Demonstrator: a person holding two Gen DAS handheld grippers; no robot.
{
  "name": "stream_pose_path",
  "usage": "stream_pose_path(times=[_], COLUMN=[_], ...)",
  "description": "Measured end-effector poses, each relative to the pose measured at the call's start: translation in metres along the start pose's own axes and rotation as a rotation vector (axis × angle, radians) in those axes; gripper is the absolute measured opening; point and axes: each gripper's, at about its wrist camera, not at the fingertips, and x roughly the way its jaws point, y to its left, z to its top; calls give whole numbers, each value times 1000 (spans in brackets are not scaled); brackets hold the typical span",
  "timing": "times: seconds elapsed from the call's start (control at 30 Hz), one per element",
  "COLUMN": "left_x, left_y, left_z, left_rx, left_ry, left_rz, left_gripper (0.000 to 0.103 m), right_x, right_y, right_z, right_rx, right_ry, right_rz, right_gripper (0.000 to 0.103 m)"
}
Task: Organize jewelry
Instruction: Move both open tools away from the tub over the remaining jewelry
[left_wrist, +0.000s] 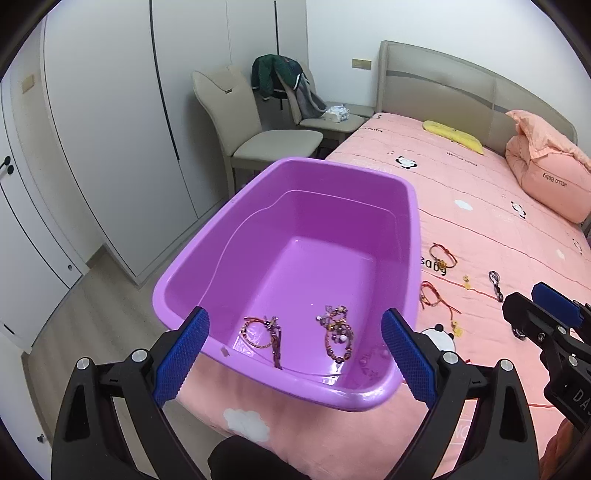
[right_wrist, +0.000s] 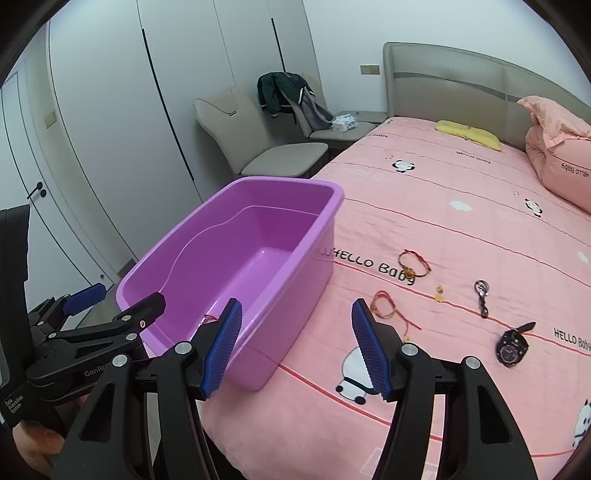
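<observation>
Both grippers hang spread wide, gripping nothing: left gripper (left_wrist: 295, 354) over the purple tub (left_wrist: 413, 236), right gripper (right_wrist: 297, 345) beside it. Tub holds a red cord bracelet (left_wrist: 258, 332) and a beaded one (left_wrist: 338, 336). Right of it on the pink bedspread (right_wrist: 461, 184): two red string bracelets (right_wrist: 415, 263) (right_wrist: 386, 306), a tiny gold charm (right_wrist: 439, 292), maybe a keyring (right_wrist: 482, 297), and a black watch (right_wrist: 511, 345).

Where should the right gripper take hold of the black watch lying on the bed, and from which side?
Grip the black watch across its round case, which is the bulkiest part; the one visible strap end is thin and lies flat. Come down from above with the open right gripper, since the watch lies face up on the soft pink bedspread, probably pressing slightly into it.
</observation>
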Motion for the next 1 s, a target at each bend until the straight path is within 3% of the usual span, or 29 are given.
stream_pose_path(times=[0.53, 1.0], left_x=[-25, 30], left_y=[-78, -155], left_z=[-29, -64], left_rx=[95, 164], left_ry=[34, 130], left_rz=[-108, -205], left_gripper=[94, 94], right_x=[-50, -55], right_y=[-82, -178], right_z=[-53, -121], right_rx=[134, 276], right_ry=[5, 26], right_rz=[-113, -271], right_gripper=[62, 64])
